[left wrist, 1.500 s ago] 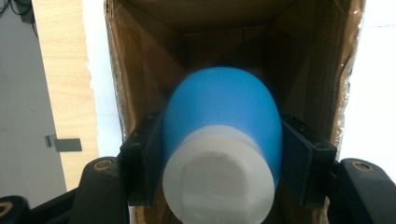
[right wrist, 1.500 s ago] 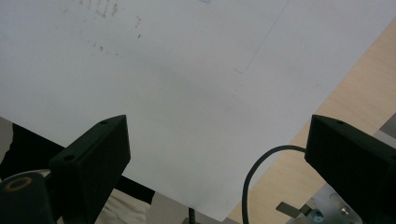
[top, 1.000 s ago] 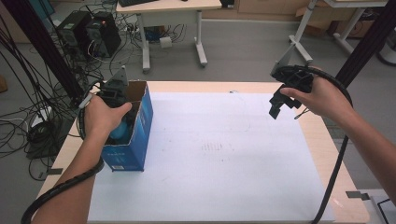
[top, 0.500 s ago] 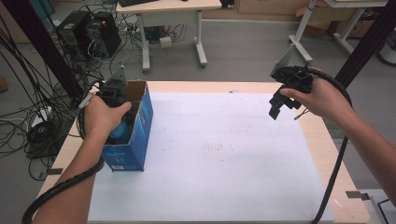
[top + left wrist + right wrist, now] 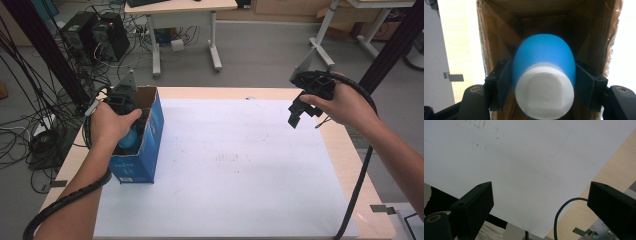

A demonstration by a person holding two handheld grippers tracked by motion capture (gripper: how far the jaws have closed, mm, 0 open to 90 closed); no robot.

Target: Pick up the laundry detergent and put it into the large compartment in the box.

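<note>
now our left gripper (image 5: 544, 82) sits down inside the blue cardboard box (image 5: 150, 145) at the table's left edge, its jaws just easing apart, flanking the blue-and-white bulb (image 5: 544, 75); we can't tell whether the pads press it. our right gripper (image 5: 300, 111) hovers wide apart over the white sheet (image 5: 240, 165).

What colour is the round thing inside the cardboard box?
Blue, with a white end; it shows best in the left gripper view.

the box (image 5: 142, 150) is blue outside and brown inside. the round object (image 5: 544, 57) in it is bright blue with a white end. the sheet (image 5: 240, 165) is white, the table (image 5: 345, 155) light wood.
</note>
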